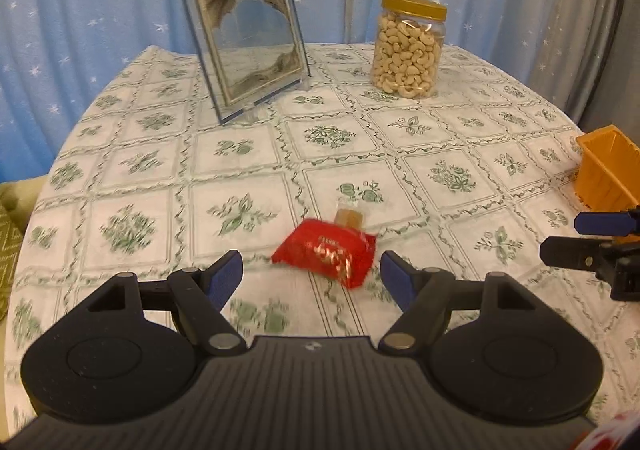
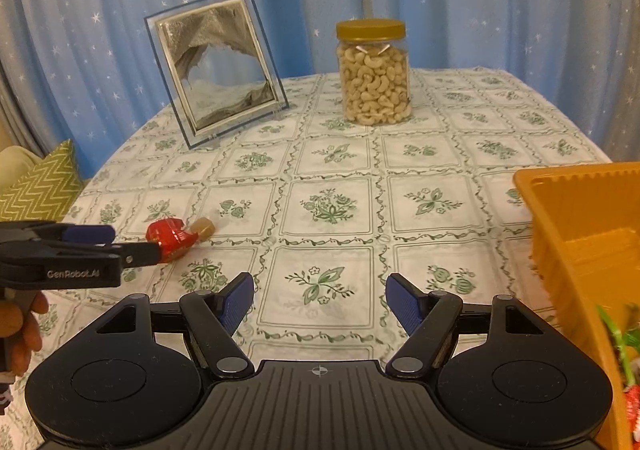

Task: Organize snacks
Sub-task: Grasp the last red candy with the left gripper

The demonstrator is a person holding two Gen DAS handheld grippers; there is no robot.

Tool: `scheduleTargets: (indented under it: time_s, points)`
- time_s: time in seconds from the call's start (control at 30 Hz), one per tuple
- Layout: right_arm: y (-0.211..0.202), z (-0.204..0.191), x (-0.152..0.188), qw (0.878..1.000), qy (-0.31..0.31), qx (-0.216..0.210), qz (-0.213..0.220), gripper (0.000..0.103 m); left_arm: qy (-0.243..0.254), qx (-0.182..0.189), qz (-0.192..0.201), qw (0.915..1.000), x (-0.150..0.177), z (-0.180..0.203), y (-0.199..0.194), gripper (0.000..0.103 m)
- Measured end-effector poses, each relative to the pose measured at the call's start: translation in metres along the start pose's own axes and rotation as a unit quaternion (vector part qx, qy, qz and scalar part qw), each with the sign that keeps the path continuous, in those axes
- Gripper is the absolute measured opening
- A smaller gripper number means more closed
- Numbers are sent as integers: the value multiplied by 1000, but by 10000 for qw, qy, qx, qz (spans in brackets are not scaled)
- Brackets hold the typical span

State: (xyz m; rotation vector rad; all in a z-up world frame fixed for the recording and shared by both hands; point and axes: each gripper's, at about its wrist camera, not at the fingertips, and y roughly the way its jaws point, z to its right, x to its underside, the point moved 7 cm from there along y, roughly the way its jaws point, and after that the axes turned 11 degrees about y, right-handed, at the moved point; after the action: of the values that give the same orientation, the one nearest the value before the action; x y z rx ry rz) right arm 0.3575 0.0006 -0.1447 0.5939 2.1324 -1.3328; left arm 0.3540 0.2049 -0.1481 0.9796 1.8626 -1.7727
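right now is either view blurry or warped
Left wrist view: the red snack packet and nearby tablecloth are motion-smeared; the cashew jar leans from fisheye bending. Right wrist view: sharper, with curved table edges.

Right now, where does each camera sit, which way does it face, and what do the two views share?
Left wrist: rides the left claw, facing the red snack packet between its open fingers; right claw at right edge.
Right wrist: rides the right claw, open over bare tablecloth, orange bin right; left claw and a hand at left.
Shared: packet, cashew jar, framed picture, bin.
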Motion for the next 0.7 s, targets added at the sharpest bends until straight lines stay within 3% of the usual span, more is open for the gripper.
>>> scheduleTargets:
  time_s: [0.3, 0.53, 0.7]
  points:
    - [20, 1, 2, 10000, 64, 2, -67, 74, 305, 295, -89, 9991, -7, 1, 32, 71]
    - [31, 0, 4, 9999, 116, 0, -104, 74, 355, 355, -137, 9986, -8, 5, 34, 45]
    - [38, -13, 3, 9998, 35, -132, -117, 74, 84, 116, -237, 9996, -3, -8, 21, 42]
